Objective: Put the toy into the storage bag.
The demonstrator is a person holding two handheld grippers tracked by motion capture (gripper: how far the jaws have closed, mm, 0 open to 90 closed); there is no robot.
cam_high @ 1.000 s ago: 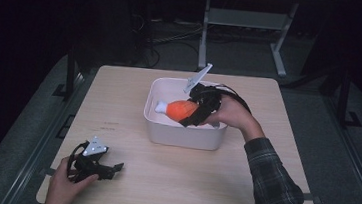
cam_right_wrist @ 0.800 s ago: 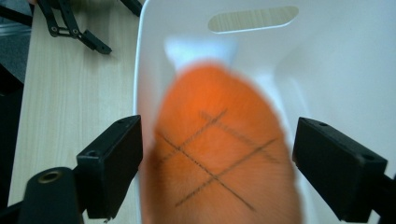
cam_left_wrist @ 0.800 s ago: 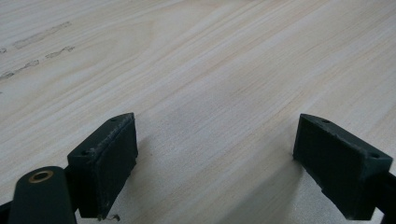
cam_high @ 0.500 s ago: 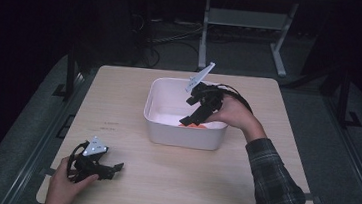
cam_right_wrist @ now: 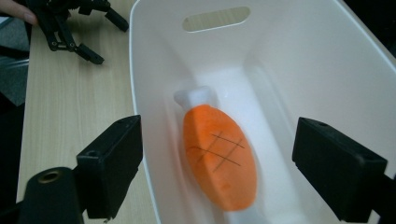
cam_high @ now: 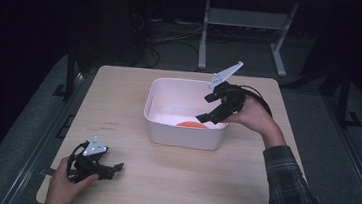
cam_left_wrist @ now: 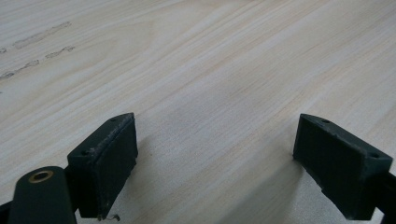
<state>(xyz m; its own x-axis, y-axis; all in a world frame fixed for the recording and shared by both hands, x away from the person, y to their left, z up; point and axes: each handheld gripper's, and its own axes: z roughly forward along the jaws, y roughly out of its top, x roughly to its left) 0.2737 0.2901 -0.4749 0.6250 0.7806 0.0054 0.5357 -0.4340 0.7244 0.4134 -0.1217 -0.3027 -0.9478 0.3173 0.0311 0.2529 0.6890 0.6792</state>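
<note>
Orange toy [cam_right_wrist: 219, 156], drumstick-shaped with a white end and a drawn grid mark, lies on the floor of the white bin [cam_high: 158, 130], below and between the right gripper's [cam_high: 219, 104] fingers. Those fingers stand wide apart over the bin's right end, holding nothing, clear of the toy.

Left gripper [cam_high: 96, 163] rests low on the table [cam_high: 241, 183], well apart from the bin; its fingers are apart, with bare wood between them.

Judgement: the toy appears deposited and the release step complete. Next move calls for lifting the right gripper straight up, clear of the bin's rim, without catching the wall.
</note>
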